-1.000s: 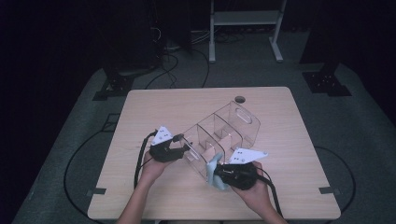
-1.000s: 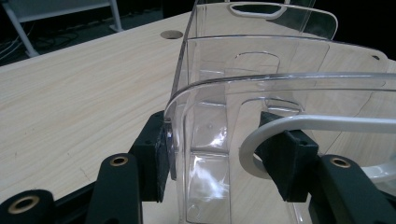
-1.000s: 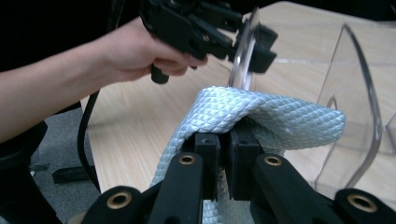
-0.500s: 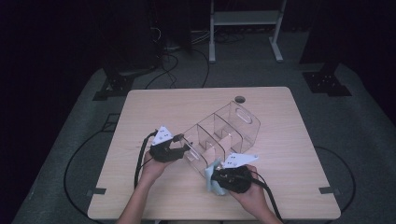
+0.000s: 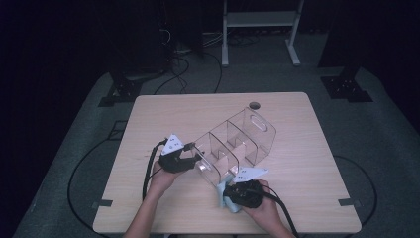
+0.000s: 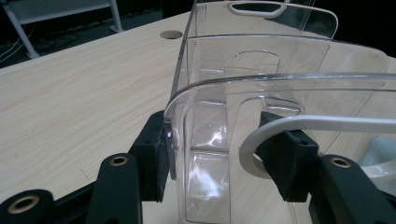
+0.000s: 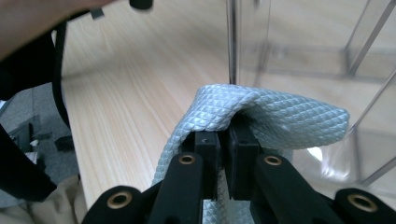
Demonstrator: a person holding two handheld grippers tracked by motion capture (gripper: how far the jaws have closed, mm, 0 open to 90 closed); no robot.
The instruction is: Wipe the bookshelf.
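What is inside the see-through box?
The clear organizer has dividers, and its compartments look empty. The left gripper clamps its near wall. The cloth sits outside, pinched by the right gripper.

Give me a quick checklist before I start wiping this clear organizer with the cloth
1. Left gripper clamped on the clear organizer end wall: ok.
2. Right gripper shut on the cloth: ok.
3. Cloth folded over the jaw tips, covering them: ok.
4. Organizer resting flat on the table: cannot tell.
5. Cloth touching the organizer wall: cannot tell, it sits very close.
6. Compartments free of loose items: ok.
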